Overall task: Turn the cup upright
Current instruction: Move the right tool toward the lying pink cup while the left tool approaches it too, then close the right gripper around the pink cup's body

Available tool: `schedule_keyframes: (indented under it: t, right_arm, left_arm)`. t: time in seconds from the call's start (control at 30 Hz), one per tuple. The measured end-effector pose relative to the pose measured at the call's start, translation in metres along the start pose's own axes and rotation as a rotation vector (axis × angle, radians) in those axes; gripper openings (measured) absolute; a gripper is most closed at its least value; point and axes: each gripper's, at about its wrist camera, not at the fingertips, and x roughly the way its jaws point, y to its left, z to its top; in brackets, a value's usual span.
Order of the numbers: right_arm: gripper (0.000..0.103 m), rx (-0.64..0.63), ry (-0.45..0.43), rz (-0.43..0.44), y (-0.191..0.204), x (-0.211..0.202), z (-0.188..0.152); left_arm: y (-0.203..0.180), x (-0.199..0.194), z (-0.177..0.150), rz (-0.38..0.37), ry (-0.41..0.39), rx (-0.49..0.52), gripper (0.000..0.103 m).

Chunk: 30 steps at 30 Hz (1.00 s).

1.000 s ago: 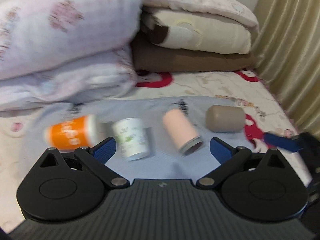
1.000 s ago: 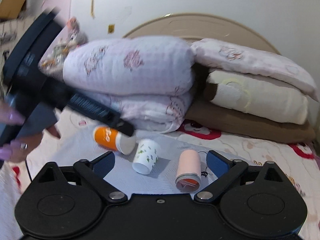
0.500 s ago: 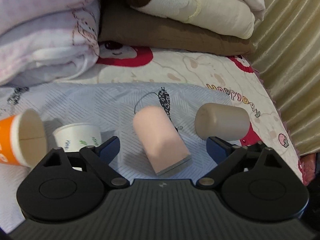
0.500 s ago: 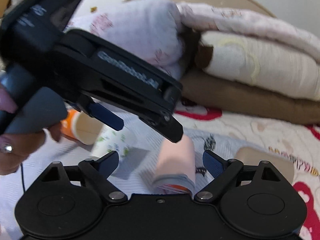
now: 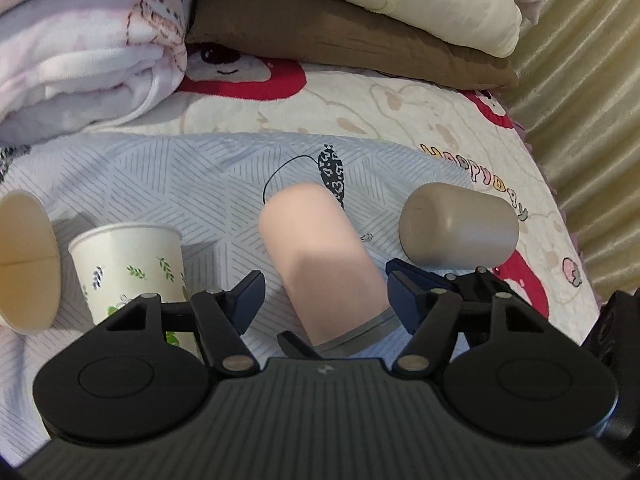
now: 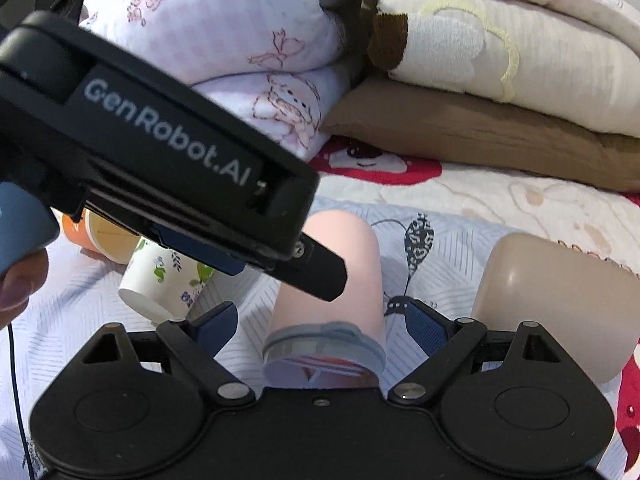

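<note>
A pink cup (image 5: 320, 256) lay on its side on the grey-striped cloth (image 5: 168, 176), grey-rimmed mouth toward the cameras, between a leaf-print paper cup (image 5: 132, 268) at left and a tan cup (image 5: 456, 228) at right. The left gripper (image 5: 324, 300) and right gripper (image 6: 316, 328) both straddled it, jaws spread, neither touching. The cup appeared light, rigid and smooth; mid-body looked the safest hold.

Bed (image 5: 400, 104) — cloth (image 5: 168, 176), cups, pillows

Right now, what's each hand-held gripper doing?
Left hand-held gripper: open, straddling the pink cup, holding nothing.
Right hand-held gripper: open, also around it, empty.
</note>
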Motion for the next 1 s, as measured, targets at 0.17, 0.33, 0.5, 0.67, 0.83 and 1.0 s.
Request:
schedule_keyframes:
  t: [0.17,0.33,0.5,0.67,0.83,1.0]
  right_arm:
    - [0.091,0.003,0.018,-0.013,-0.001,0.001,0.000]
    - [0.076,0.024,0.032,-0.022,-0.006,0.007,0.000]
    - [0.075,0.033,0.046,-0.012,-0.009,0.013,-0.004]
    - [0.073,0.057,0.016,-0.001,-0.009,0.014,-0.010]
    - [0.069,0.079,0.005,-0.006,-0.013,0.011,-0.012]
    - [0.069,0.076,0.002,0.014,-0.007,-0.001,-0.013]
  left_arm:
    - [0.008,0.007,-0.004,-0.020,0.006,-0.040,0.065]
    - [0.010,0.013,-0.008,-0.050,0.005,-0.061,0.063]
    - [0.009,0.014,-0.009,-0.054,0.001,-0.069,0.063]
    - [0.012,0.018,-0.010,-0.074,0.002,-0.096,0.064]
    - [0.013,0.017,-0.011,-0.099,0.012,-0.113,0.064]
    - [0.009,0.008,-0.020,-0.091,0.016,-0.130,0.064]
